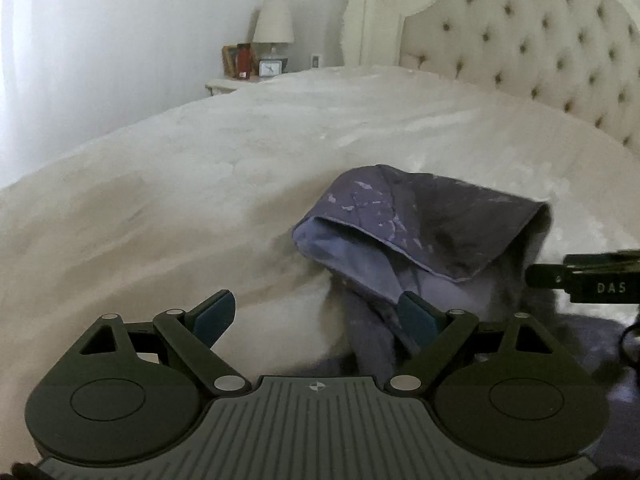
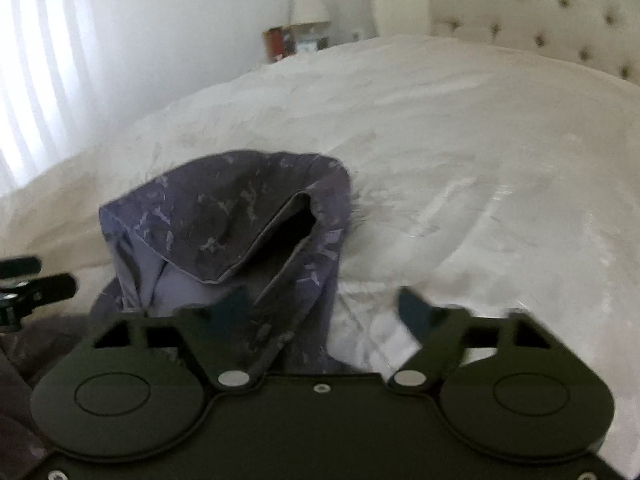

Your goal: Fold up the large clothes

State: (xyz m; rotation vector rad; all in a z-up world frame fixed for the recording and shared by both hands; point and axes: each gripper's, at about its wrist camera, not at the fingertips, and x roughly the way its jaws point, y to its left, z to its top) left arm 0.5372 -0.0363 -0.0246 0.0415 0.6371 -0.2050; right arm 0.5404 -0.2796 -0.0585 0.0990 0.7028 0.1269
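A purple patterned garment (image 1: 420, 224) lies bunched on the white bed, its paler inside showing at a folded-over hem. My left gripper (image 1: 316, 316) is open, hovering just left of the garment, its right finger over the cloth's near part. The right gripper (image 1: 592, 278) pokes in from the right edge of the left wrist view. In the right wrist view the garment (image 2: 240, 220) lies ahead and to the left. My right gripper (image 2: 324, 308) is open, and cloth runs down between its fingers to the body. The left gripper (image 2: 28, 284) shows at the left edge.
The white bedspread (image 1: 200, 184) fills both views. A tufted cream headboard (image 1: 540, 40) stands at the back right. A nightstand (image 1: 228, 84) with a lamp (image 1: 273, 24), a clock and a red item is beyond the bed's far side, by a curtained window.
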